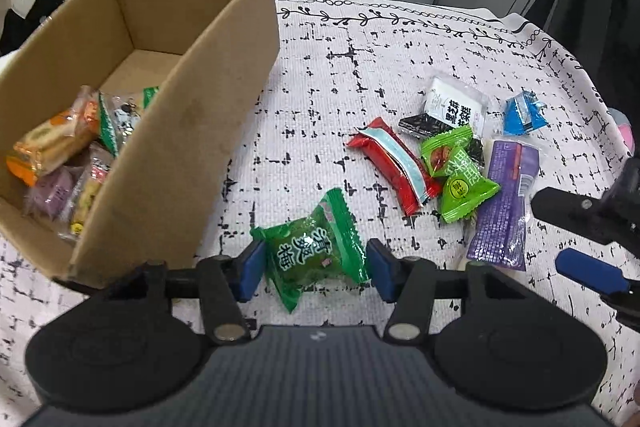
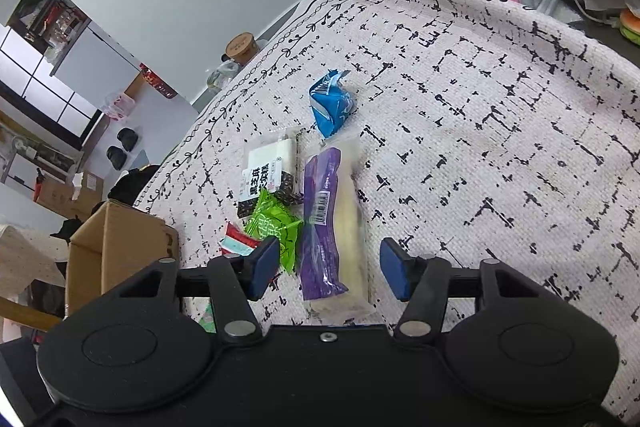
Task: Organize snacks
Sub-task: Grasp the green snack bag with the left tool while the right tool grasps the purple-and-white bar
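Observation:
A dark green wrapped snack (image 1: pixel 316 255) lies on the cloth just right of the cardboard box (image 1: pixel 224 131). My left gripper (image 1: pixel 316 267) straddles it, both blue pads touching the wrapper's sides. A long purple snack (image 2: pixel 324 227) lies between the pads of my right gripper (image 2: pixel 330 269), with a gap on each side, so that gripper is open. In the left wrist view the purple snack (image 1: pixel 504 203) lies beside the right gripper (image 1: pixel 576 239). The box holds several snacks.
Loose on the patterned tablecloth (image 1: pixel 340 87) are a red snack (image 1: pixel 394 167), light green snacks (image 1: pixel 460 175), a white and black packet (image 1: pixel 456 107) and a blue packet (image 1: pixel 522 113). The cloth's far edge drops off beyond them. Dark clothing hangs at the right.

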Tool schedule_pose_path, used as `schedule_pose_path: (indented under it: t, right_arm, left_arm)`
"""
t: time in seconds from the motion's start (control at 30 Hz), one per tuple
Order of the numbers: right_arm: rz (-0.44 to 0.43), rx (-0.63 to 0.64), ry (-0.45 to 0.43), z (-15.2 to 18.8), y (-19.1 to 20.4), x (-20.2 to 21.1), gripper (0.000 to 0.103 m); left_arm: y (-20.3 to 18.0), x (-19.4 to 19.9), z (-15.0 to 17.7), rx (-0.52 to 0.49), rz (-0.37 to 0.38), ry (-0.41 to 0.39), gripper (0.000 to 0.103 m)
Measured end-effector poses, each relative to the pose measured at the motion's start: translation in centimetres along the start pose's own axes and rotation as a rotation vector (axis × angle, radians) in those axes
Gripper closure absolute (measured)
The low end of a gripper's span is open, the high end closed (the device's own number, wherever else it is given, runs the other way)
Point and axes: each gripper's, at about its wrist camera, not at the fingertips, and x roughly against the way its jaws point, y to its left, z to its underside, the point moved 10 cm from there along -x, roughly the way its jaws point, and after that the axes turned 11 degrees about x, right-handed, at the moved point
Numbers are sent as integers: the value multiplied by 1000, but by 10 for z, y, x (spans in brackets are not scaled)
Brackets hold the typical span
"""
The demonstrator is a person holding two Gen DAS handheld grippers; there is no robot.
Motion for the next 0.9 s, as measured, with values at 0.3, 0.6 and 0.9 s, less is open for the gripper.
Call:
schedule_pose_path:
  t: [0.3,0.6,0.9]
  right_arm:
    - [52,44,25,5,5,-21,48]
    - [80,90,67,16,9,-35,71]
    - [76,51,6,10,6,-9,78]
  left_arm:
    - [-3,-8,-8,10,16,-4,56]
    - [-1,-8,-12,10,35,-11,68]
    - [-2,15,-19,14,83,-28,72]
